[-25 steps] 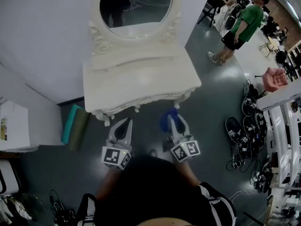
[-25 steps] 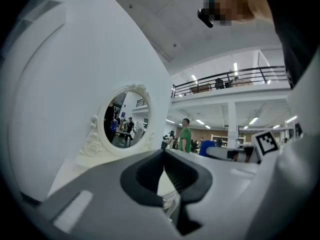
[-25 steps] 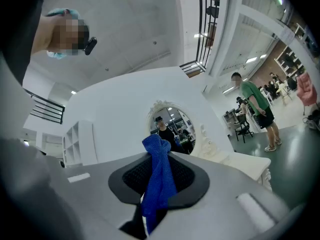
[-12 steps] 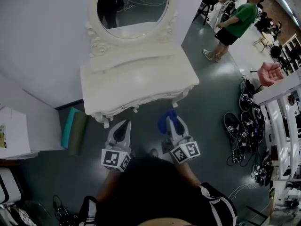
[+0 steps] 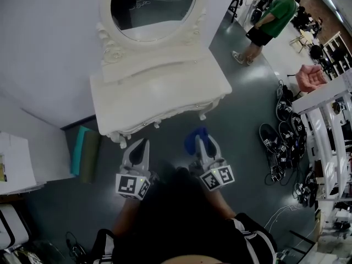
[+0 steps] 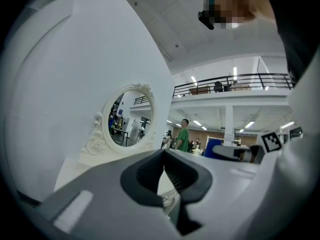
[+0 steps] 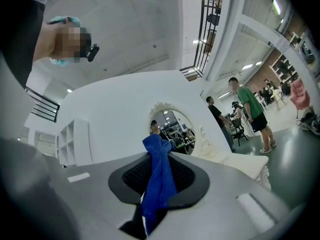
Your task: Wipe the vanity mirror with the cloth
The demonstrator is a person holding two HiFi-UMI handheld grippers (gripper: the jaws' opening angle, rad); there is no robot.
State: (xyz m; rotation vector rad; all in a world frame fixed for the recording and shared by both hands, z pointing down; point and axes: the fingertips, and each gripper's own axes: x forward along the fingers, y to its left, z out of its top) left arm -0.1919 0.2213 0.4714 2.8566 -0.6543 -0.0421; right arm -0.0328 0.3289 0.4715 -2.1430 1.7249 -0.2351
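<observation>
An oval vanity mirror (image 5: pixel 152 4) in an ornate white frame stands on a white dressing table (image 5: pixel 159 89) against the wall; it also shows in the left gripper view as the mirror (image 6: pixel 127 121) and in the right gripper view as the mirror (image 7: pixel 176 129). My right gripper (image 5: pixel 201 140) is shut on a blue cloth (image 5: pixel 193 138), which sticks up between its jaws as the cloth (image 7: pixel 159 176). My left gripper (image 5: pixel 142 147) is shut with nothing in it. Both hang below the table's front edge, apart from the mirror.
A person in a green shirt (image 5: pixel 270 20) stands at the back right. Black shoes and cables (image 5: pixel 280 142) litter the floor at right beside a white rack (image 5: pixel 330 136). A teal and olive bundle (image 5: pixel 87 153) lies at left near white shelving (image 5: pixel 19 158).
The view has shifted a little, so the table and mirror sit slightly further left and up. Both grippers keep their places and their states.
</observation>
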